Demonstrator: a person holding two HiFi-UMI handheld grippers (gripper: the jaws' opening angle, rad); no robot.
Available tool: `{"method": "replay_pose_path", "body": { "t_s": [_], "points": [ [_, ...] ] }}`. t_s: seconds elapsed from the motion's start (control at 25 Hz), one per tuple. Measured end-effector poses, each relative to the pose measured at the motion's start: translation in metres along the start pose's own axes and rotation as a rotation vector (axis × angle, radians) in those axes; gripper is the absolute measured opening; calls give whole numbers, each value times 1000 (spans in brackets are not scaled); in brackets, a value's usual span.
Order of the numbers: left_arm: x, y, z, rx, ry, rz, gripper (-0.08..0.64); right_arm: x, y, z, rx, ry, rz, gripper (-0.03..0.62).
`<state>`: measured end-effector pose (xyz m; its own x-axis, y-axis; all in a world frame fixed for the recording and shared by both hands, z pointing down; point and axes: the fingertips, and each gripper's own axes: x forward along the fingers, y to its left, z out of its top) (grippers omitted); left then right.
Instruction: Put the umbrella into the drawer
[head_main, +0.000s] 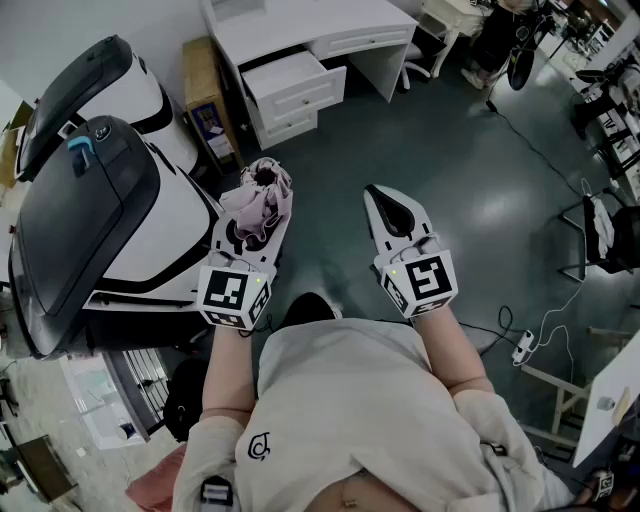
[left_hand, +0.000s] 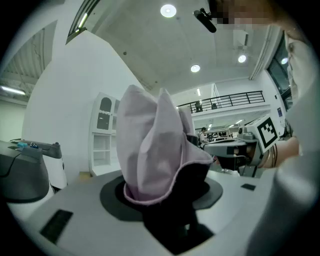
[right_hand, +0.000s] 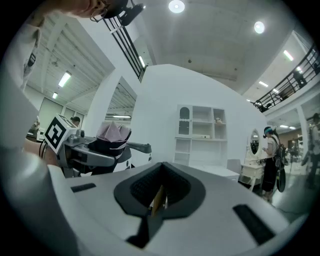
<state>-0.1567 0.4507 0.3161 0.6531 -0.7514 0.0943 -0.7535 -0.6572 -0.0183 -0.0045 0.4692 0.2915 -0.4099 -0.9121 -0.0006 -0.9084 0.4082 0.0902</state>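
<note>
The folded pink umbrella (head_main: 259, 196) sticks out of my left gripper (head_main: 255, 215), whose jaws are shut on its bundled fabric and black core. In the left gripper view the umbrella (left_hand: 152, 150) fills the middle and rises between the pads of the left gripper (left_hand: 167, 200). My right gripper (head_main: 386, 203) is held level beside it, to the right, shut with nothing in it; its own view shows the right gripper (right_hand: 157, 192) with only a thin slit between the jaws. The umbrella (right_hand: 113, 135) shows there at the left. A white desk (head_main: 300, 25) stands ahead with its top drawer (head_main: 290, 82) pulled open.
Two large black-and-white machines (head_main: 90, 200) stand at the left, close to my left gripper. A brown cabinet (head_main: 206, 90) sits beside the desk. Dark green floor (head_main: 430, 170) lies between me and the desk. Cables and a plug strip (head_main: 522, 345) lie at the right, near chairs (head_main: 600, 230).
</note>
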Motion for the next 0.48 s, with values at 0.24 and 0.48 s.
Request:
{"method": "replay_pose_path", "body": {
  "t_s": [0.24,0.48],
  "points": [
    [-1,-3,4,14,-4,14,232,-5,-3,-1,7,1,8,5],
    [7,-4,2,4,0,14,232,-2,-4,2,20,-27,46,5]
  ]
}}
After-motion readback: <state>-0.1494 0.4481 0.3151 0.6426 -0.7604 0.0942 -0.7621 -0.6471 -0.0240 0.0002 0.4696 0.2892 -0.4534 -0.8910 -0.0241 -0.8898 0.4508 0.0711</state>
